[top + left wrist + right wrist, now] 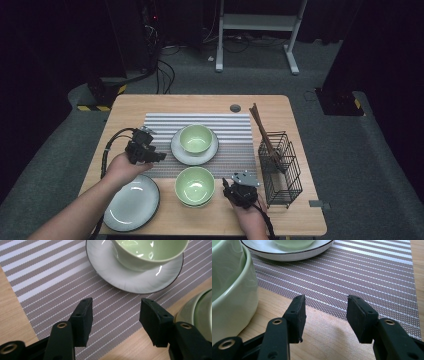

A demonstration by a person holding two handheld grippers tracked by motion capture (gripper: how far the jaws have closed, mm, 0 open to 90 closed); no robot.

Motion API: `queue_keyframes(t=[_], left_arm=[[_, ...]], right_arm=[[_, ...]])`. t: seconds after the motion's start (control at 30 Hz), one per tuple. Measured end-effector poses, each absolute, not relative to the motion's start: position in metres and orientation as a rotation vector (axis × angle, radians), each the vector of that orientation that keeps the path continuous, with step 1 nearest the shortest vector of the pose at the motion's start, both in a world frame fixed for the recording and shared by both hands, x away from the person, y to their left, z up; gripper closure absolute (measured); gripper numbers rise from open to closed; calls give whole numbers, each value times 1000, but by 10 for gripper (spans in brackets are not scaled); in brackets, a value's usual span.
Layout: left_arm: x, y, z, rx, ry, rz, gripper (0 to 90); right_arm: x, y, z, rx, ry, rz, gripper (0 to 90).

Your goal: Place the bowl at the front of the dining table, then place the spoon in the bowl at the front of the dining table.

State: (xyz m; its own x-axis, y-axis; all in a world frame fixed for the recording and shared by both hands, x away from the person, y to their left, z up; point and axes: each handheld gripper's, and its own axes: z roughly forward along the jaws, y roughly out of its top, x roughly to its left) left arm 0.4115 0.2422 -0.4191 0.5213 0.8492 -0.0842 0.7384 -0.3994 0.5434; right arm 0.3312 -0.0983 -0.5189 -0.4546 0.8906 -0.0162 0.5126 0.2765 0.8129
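Observation:
A pale green bowl (196, 138) stands on a white plate (179, 152) in the middle of a striped placemat (230, 152). A second green bowl (194, 186) sits on the wood just in front of the mat. My left gripper (161, 156) hovers over the mat's left part, pointing at the plate, open with nothing between its jaws (115, 312). The plate (130, 280) and bowl (147, 252) lie just ahead of it. My right gripper (226, 185) rests open and holds nothing (325, 310), just right of the near bowl (229, 290).
A grey-green plate (132, 202) lies at the front left, beside the left forearm. A black wire basket (281, 170) with chopsticks (262, 132) stands at the right edge of the table. A round grommet (235, 108) sits near the far edge.

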Motion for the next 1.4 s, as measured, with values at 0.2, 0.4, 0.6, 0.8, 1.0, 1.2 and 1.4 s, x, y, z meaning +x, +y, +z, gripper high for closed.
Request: queue_keyframes(t=[0.2,0.4,0.6,0.8,1.0,1.2,1.4], left_arm=[[394,252,-429,2233,1241,312,449],[383,267,-441,2192,1199,322,432],[374,280,-449,2172,1165,319,431],[364,286,-458,2129,1123,324,430],[357,293,-467,2123,1099,350,381],[351,300,-475,2134,1082,356,315],[346,309,-480,2114,1069,362,274]], right_arm=[[330,-99,-518,1261,2072,1053,494],[328,-99,-516,1260,2068,1060,496],[326,-96,-515,1245,2072,1056,494],[323,-94,-515,1221,2066,1037,494],[321,-96,-512,1239,2042,1042,485],[319,-95,-509,1243,2022,1048,474],[316,-88,-507,1219,2015,1048,470]])
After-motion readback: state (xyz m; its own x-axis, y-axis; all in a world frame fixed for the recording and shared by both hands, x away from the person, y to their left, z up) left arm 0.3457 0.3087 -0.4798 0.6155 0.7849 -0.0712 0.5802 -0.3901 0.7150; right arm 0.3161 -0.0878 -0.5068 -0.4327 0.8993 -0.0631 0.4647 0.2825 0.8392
